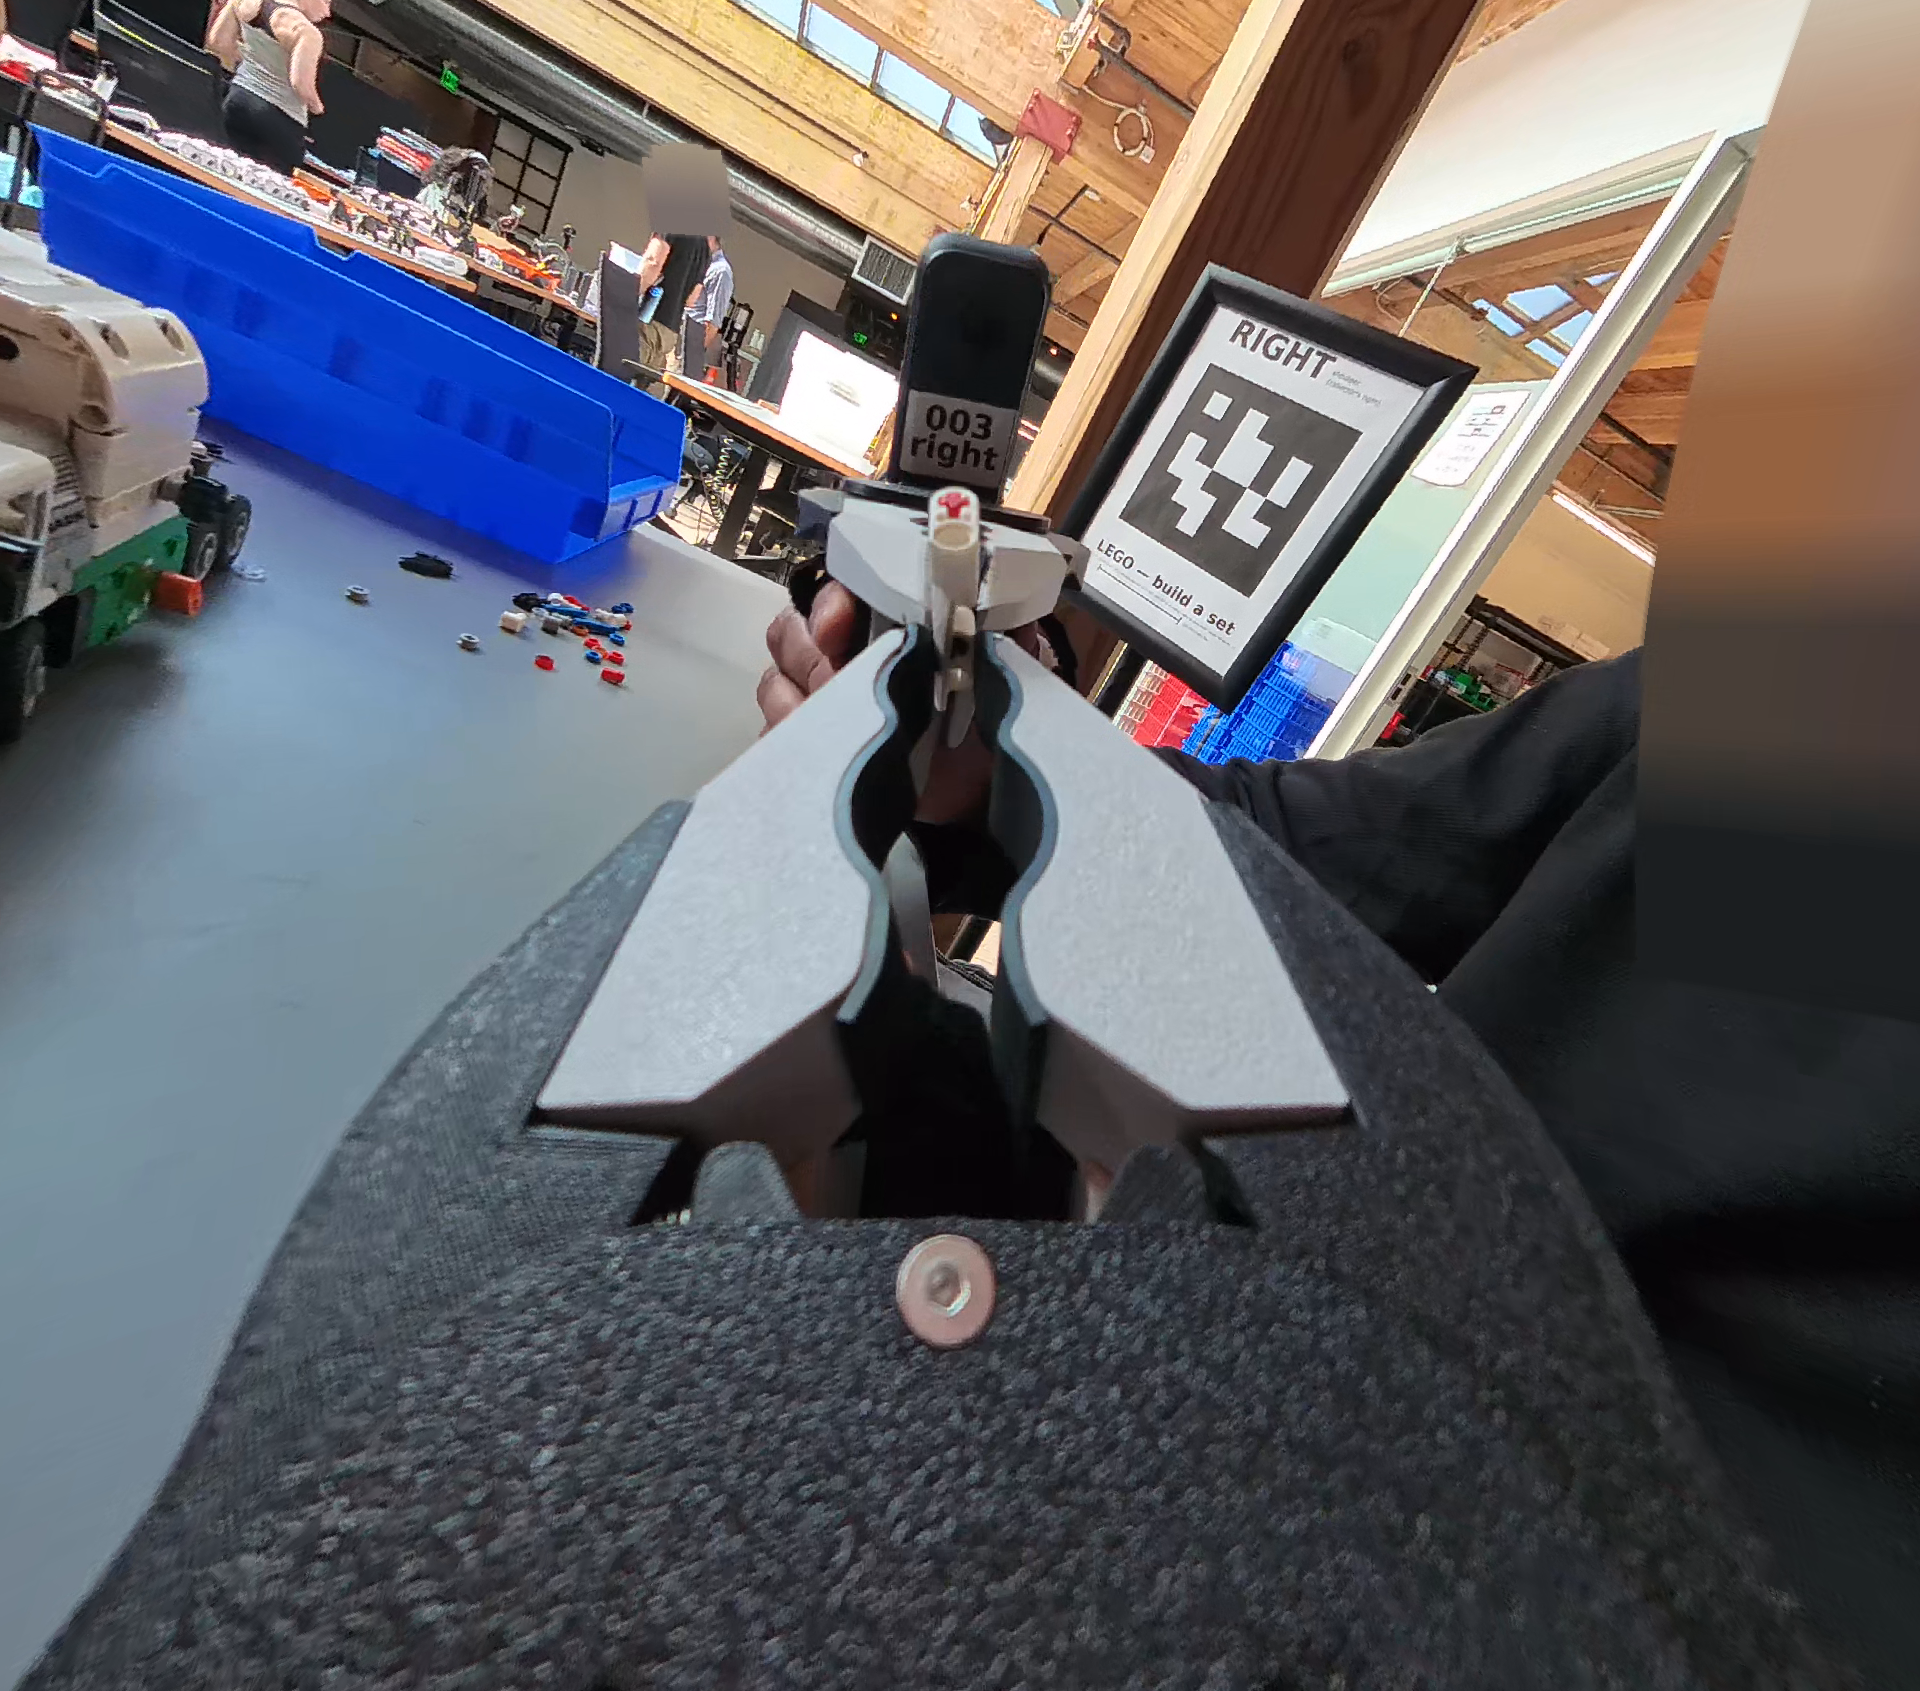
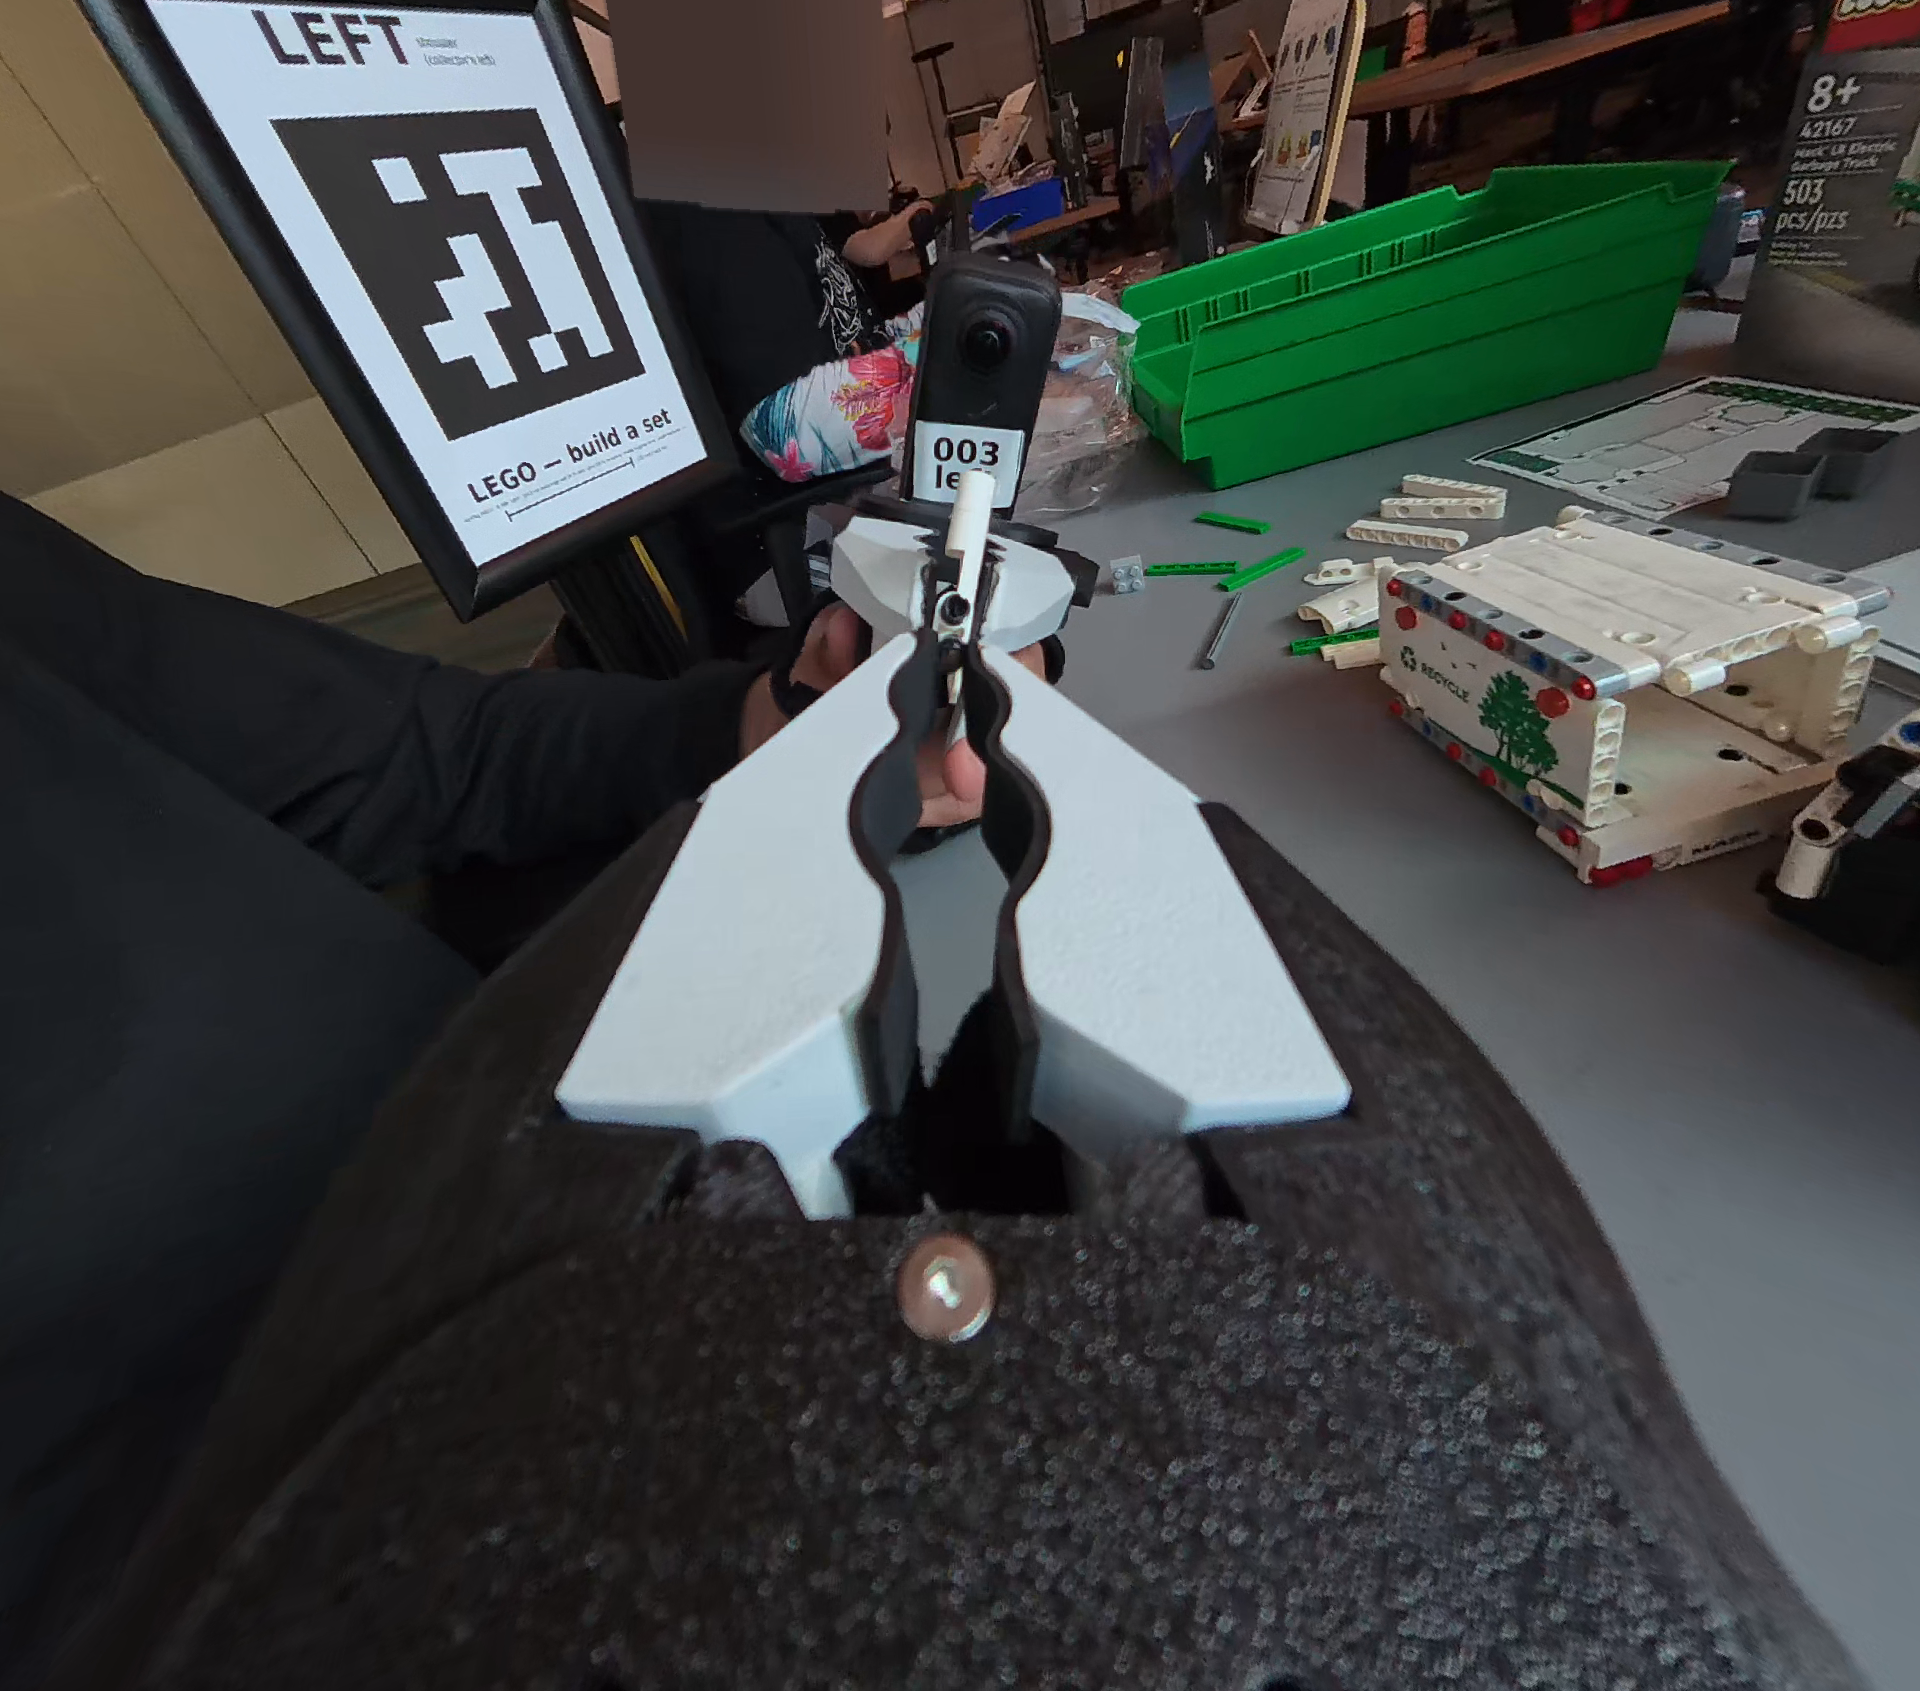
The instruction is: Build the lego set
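Note:
A thin white lego beam [image 1: 953,566] with a red pin [image 1: 951,507] at its top end is held upright in the air between both grippers, which face each other tip to tip. My left gripper [image 1: 951,670] is shut on its lower part. The right gripper's grey fingertips [image 1: 883,561] close on it from the far side. In the right wrist view the same white beam [image 2: 966,540] sticks up from my shut right gripper [image 2: 951,654], with the left gripper's white fingertips [image 2: 883,576] behind it. A gloved hand shows behind each far gripper.
A part-built lego truck [image 1: 83,446], loose small parts [image 1: 571,618] and a blue bin [image 1: 364,353] lie on the grey table. The right wrist view shows the white truck body [image 2: 1621,654], white beams [image 2: 1434,509], green pieces [image 2: 1247,566], a green bin [image 2: 1423,311], an instruction sheet [image 2: 1683,426] and framed marker signs [image 2: 416,239]. The tips of both grippers are at nearly the same place.

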`<state>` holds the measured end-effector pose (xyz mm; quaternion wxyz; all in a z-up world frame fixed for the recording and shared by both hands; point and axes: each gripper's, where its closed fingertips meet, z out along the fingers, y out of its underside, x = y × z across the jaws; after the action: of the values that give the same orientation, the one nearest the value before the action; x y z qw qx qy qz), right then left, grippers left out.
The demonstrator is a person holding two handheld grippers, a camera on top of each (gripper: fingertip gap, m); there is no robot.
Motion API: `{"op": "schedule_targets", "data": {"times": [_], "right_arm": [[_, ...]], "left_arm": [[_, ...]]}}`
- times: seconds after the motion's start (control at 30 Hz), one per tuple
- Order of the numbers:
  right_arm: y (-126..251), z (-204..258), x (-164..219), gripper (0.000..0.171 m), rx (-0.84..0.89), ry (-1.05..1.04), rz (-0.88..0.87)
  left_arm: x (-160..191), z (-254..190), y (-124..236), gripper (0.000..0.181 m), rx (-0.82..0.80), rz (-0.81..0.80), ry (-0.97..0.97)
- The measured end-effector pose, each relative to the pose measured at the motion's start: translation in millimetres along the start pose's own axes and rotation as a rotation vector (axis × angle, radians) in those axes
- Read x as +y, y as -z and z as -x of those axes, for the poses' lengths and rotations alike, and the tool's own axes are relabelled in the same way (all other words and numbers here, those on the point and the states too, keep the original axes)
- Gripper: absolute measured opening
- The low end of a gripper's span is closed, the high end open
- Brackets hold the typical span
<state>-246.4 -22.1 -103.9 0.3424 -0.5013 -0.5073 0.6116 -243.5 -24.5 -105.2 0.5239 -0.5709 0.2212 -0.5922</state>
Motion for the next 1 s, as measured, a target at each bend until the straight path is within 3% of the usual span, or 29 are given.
{"op": "schedule_targets", "data": {"times": [0.67,1.0], "right_arm": [[-2,-2,6,0.002,-0.023,-0.096,0.038],[1,1,13,0.002,-0.013,-0.038,0.121]], "left_arm": [[1,2,2,0.004,-0.004,0.006,0.021],[8,0,0,0.005,0.023,0.062,0.053]]}}
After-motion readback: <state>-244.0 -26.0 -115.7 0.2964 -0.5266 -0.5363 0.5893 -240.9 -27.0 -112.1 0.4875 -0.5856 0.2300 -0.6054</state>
